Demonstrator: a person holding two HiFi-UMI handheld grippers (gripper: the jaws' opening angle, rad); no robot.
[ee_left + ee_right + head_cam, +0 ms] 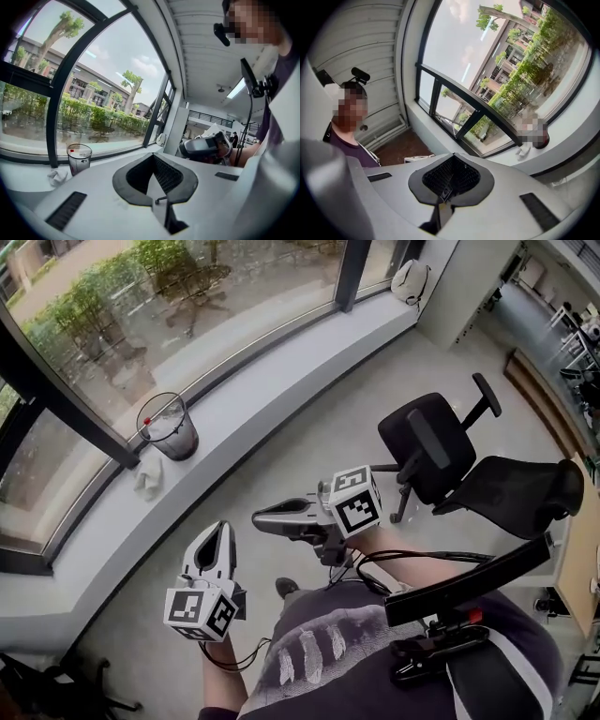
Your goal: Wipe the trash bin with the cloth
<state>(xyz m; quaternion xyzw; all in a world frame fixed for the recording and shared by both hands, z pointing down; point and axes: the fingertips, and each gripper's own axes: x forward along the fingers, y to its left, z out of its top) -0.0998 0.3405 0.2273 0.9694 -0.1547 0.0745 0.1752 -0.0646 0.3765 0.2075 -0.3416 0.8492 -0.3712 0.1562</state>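
Observation:
A small see-through trash bin (pixel 169 426) with a dark liner stands on the pale window ledge (pixel 281 371). A crumpled white cloth (pixel 148 476) lies on the ledge just in front of it. My left gripper (pixel 217 529) is shut and empty, held low over the floor, well short of the ledge and pointing toward it. My right gripper (pixel 258 517) is shut and empty too, pointing left just beside the left one. The left gripper view shows its jaws (pixel 153 156) closed, with the bin (pixel 79 158) and cloth (pixel 58 176) far off at left. In the right gripper view the cloth (pixel 524 149) lies by a blurred patch.
Two black office chairs (pixel 436 451) (pixel 520 493) stand on the floor to the right. A pale bag (pixel 410 282) rests at the ledge's far end. Tall windows run along the ledge. A wooden desk edge (pixel 581 549) is at the far right.

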